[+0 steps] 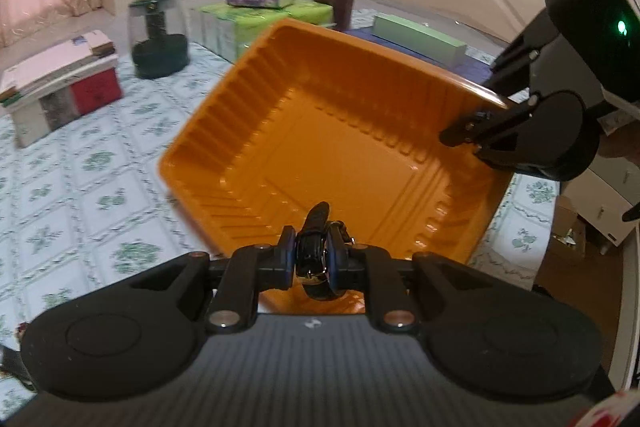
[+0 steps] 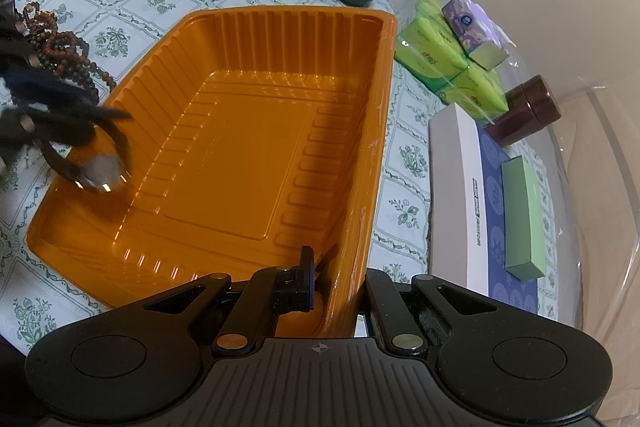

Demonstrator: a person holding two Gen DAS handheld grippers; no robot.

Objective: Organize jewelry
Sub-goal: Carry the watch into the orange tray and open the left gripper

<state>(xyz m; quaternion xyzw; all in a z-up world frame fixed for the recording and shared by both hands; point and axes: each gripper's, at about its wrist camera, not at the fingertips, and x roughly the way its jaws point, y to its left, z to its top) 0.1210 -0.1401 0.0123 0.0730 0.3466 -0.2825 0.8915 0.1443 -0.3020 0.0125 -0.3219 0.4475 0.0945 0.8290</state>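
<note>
Holding a black-strapped wristwatch point(image 1: 316, 259) over the near rim of the orange tray point(image 1: 320, 147).

The left gripper point(image 1: 313, 255) is clamped on the watch strap, its face hanging blurred above the tray; the right gripper point(image 2: 332, 291) pinches the tray's wall, fingers together on it; beyond, brown bead necklaces point(image 2: 64, 47) lie on the floral tablecloth point(image 1: 80, 163); farther off, a glass jar point(image 1: 159, 35).

Black-strapped watch point(image 1: 316, 259) over orange tray point(image 1: 248, 131)
</note>
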